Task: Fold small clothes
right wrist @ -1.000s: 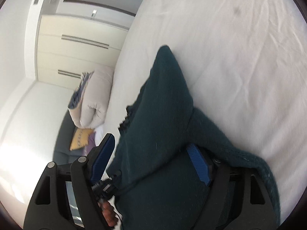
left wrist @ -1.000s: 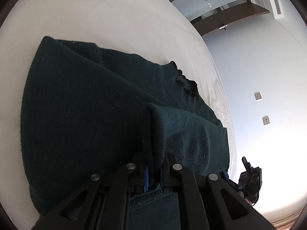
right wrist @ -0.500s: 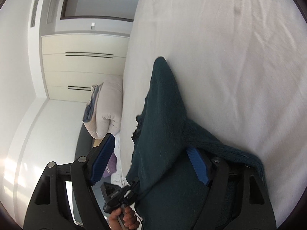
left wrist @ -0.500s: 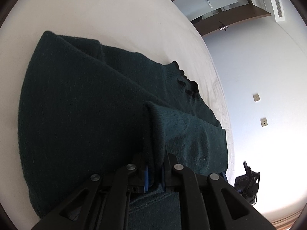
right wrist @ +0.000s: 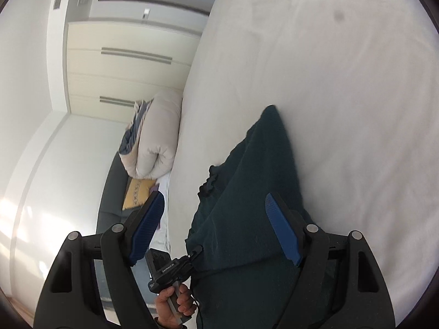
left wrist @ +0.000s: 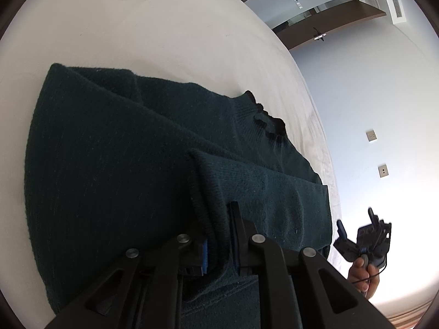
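A dark green knitted sweater [left wrist: 115, 159] lies on the white bed [left wrist: 137, 27]. My left gripper [left wrist: 219, 235] is shut on a folded edge of the sweater, a ribbed cuff or hem, and holds it over the sweater's body. The ruffled collar [left wrist: 269, 126] shows at the far side. In the right wrist view the sweater [right wrist: 255, 192] lies below my right gripper [right wrist: 216, 233], which is open wide and empty, lifted off the cloth. The left gripper [right wrist: 175, 268] shows there, pinching the sweater's edge. The right gripper [left wrist: 362, 241] shows in the left wrist view beyond the sweater.
The white bed [right wrist: 343, 82] spreads to the right of the sweater. A rolled beige duvet [right wrist: 156, 137] and a yellow cushion [right wrist: 137, 194] lie on a dark sofa beside the bed. Cream wardrobe doors [right wrist: 123, 68] stand behind.
My right gripper has let go of the sweater and pulled back from it, jaws open. My left gripper stays shut on the folded edge and has shifted little.
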Motion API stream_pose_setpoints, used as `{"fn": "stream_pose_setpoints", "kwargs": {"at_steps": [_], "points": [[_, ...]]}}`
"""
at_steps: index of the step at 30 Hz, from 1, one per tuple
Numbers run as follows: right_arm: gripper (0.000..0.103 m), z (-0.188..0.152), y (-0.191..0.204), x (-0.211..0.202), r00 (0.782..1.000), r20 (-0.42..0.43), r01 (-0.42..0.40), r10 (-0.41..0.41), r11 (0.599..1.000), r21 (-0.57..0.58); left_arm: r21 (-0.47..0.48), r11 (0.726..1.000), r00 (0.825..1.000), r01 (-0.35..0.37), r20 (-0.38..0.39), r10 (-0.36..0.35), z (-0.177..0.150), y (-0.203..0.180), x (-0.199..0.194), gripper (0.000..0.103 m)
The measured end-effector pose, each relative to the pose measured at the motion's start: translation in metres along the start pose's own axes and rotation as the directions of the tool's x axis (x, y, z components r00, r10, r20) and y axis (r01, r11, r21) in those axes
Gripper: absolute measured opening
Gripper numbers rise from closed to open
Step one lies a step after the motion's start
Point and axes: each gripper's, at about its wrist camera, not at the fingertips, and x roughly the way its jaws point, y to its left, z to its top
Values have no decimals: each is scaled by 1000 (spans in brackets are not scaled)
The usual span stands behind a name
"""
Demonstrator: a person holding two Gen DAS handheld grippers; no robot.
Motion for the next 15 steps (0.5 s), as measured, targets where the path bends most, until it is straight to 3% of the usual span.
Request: {"fn": "stream_pose_setpoints", "kwargs": {"at_steps": [9,15], "points": [[76,35,-18,55,996,-60,70,-70,998,-1,10,1000,1000,21,20,-21,2,6,1,13],[76,25,-31,48,998,-43,36,-37,999,-18,5,1000,999,28,31,-28,2,10,-2,13]]}}
